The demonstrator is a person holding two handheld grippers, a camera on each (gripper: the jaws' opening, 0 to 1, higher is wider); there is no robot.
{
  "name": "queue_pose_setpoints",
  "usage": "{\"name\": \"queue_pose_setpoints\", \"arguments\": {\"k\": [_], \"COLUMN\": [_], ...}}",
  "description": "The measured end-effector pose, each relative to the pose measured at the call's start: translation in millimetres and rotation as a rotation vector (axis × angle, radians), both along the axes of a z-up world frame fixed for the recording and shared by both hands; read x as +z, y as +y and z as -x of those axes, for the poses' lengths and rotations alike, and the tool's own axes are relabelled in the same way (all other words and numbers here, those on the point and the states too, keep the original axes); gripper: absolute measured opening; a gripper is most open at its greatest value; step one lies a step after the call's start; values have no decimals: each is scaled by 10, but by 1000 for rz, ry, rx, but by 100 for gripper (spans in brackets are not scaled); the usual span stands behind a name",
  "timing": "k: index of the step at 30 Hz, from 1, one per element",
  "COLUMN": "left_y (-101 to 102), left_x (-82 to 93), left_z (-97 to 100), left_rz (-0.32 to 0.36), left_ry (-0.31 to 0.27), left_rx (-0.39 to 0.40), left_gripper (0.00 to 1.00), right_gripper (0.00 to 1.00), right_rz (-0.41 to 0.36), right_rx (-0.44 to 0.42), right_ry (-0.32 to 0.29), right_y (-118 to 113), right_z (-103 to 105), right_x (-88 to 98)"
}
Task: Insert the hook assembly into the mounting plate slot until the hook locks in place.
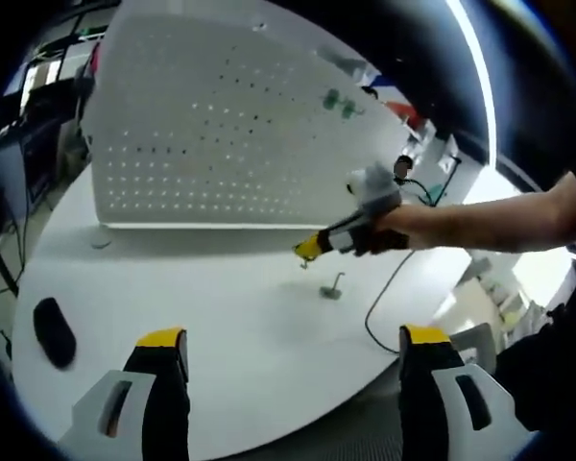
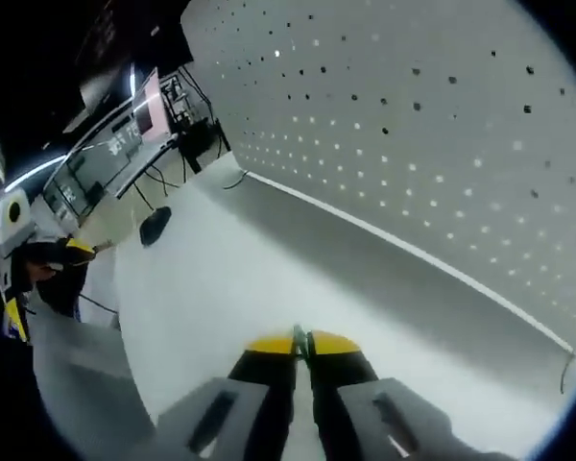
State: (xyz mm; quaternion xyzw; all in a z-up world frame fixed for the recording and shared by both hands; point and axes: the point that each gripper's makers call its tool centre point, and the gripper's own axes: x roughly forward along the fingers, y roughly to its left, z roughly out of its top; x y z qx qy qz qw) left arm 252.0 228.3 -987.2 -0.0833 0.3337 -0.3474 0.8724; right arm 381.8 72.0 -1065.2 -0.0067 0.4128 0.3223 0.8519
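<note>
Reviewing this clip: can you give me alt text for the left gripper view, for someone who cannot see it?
The right gripper, held in a person's hand, hovers with closed yellow-tipped jaws just above a small metal hook standing on the white table. Behind stands a white pegboard; a black object lies at left. The left gripper is open in the foreground.
</note>
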Motion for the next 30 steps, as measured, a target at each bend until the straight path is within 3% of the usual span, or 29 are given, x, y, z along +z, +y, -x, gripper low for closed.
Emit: {"name": "queue_pose_setpoints", "arguments": {"k": [3,9,19,23,27,30], "left_y": [1,-60,-288,-367,-464,-533], "left_x": [43,105,148,165,211,235], "left_z": [-21,-35,12,19,45,83], "left_rz": [4,33,70,83,94,107], "left_ry": [-12,-17,13,20,12,10], "left_rx": [2,-6,-65,-88,-119,-146], "left_gripper": [92,91,81,78,82,77], "right_gripper": [2,2,2,2,2,2], "right_rz": [-90,-177,-512,-528,-600,-680], "right_rx": [-34,-24,-69,-69,-57,-9], "right_ry": [6,-3,47,31,30,36], "right_y": [15,72,330,353,439,565], "right_z": [31,253,618,720,851,1009], "right_x": [110,345,806,843,976,1149]}}
